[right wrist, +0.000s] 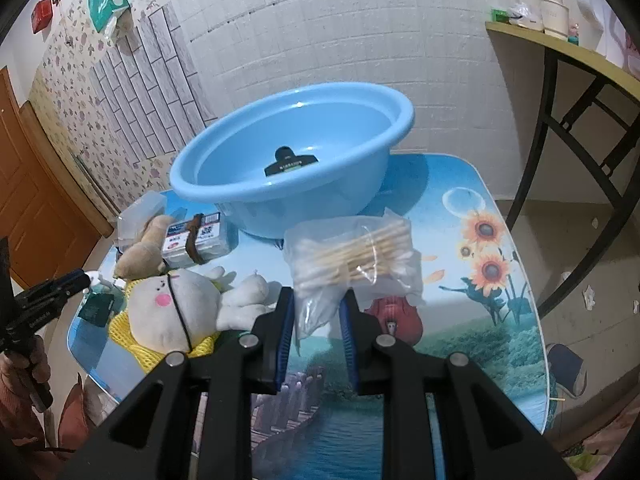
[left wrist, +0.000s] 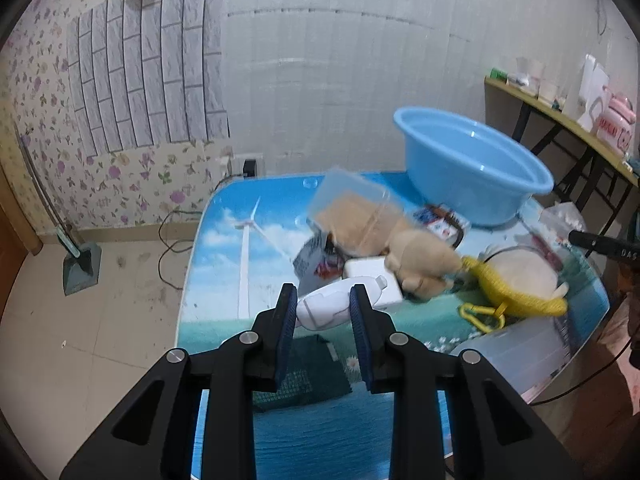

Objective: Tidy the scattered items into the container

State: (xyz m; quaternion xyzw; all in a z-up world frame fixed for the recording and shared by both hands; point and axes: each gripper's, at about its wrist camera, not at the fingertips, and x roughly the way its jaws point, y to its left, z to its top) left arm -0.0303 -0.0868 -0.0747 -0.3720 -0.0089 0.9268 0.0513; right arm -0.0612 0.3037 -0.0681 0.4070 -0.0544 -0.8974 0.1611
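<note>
Between the left tongs (left wrist: 323,300), a white bottle (left wrist: 340,306) sits clamped above the worktop (left wrist: 224,240); right tongs (right wrist: 316,304) pinch a bag of swabs (right wrist: 352,256) near the blue basin (right wrist: 292,148), which holds a black clip (right wrist: 289,162)

A worktop (right wrist: 492,240) printed with sunflowers and a wind turbine stood near a white tiled wall (left wrist: 340,80). Floral wallpaper (left wrist: 36,92) covered the left wall. A side shelf (right wrist: 560,46) on black legs carried cups. An orange door (right wrist: 24,184) stood at far left.
</note>
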